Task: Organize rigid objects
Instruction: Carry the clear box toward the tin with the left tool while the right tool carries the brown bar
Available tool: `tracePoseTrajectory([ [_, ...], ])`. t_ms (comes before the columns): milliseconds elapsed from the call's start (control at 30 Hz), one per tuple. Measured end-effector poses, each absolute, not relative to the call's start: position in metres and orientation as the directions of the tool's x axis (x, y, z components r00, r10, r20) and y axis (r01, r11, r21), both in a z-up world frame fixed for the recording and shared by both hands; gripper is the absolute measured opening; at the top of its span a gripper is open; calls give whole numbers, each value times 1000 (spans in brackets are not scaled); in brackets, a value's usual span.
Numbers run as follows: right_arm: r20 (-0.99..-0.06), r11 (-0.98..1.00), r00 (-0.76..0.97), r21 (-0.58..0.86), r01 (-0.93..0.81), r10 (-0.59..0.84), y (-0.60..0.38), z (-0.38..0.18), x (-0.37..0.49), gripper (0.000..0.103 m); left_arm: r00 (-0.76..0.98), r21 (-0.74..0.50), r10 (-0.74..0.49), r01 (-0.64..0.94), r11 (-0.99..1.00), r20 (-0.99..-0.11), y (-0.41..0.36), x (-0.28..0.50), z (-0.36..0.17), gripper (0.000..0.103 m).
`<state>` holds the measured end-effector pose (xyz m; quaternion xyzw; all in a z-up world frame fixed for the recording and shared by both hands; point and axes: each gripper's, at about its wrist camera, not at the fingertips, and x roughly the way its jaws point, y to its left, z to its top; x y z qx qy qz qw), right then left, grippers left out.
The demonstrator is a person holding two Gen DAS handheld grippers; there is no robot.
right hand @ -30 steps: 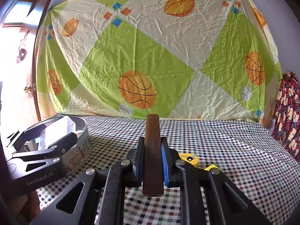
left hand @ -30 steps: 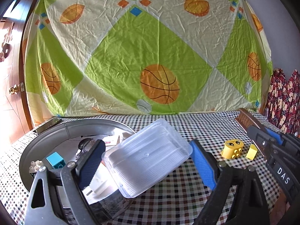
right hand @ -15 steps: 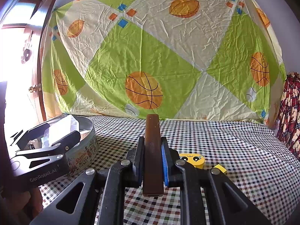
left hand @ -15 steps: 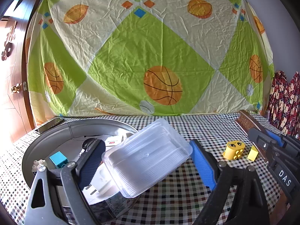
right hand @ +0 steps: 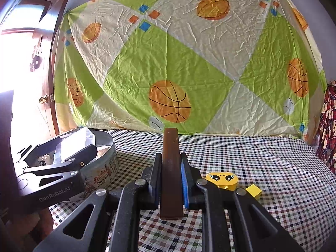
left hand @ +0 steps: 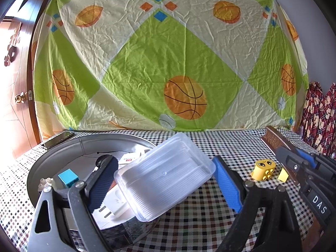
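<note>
My left gripper (left hand: 166, 175) is shut on a clear plastic box (left hand: 166, 178) and holds it tilted over the right rim of a round metal cookie tin (left hand: 63, 147). The tin holds a teal block (left hand: 68, 177), a white brick (left hand: 46, 181), a white plug (left hand: 113, 205) and papers. My right gripper (right hand: 171, 177) is shut on a dark brown bar (right hand: 171, 172), held above the checked tablecloth. A yellow face block (right hand: 222, 180) and a small yellow brick (right hand: 254, 191) lie just right of it. The tin (right hand: 100, 172) and the left gripper (right hand: 54, 168) show at the left of the right wrist view.
A phone (left hand: 57, 139) lies behind the tin at the table's left edge. A basketball-print sheet (left hand: 168, 63) hangs behind the table. A wooden door (left hand: 14, 84) stands at the left, patterned cloth (left hand: 319, 117) at the right. The right gripper (left hand: 304, 168) reaches in at the right.
The left gripper with the plastic box has stayed over the tin's rim. The right gripper with the brown bar has shifted slightly left, bringing the tin more into its view.
</note>
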<state>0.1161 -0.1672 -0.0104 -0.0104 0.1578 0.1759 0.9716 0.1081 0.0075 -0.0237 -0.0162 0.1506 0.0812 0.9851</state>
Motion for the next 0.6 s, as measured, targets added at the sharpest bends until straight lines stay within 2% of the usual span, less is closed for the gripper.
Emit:
tracePoseTrajectory([
  [600, -317, 921, 868, 52, -385, 381, -148, -10, 114, 17, 944, -25, 173, -188, 982, -282, 22, 98, -24, 91],
])
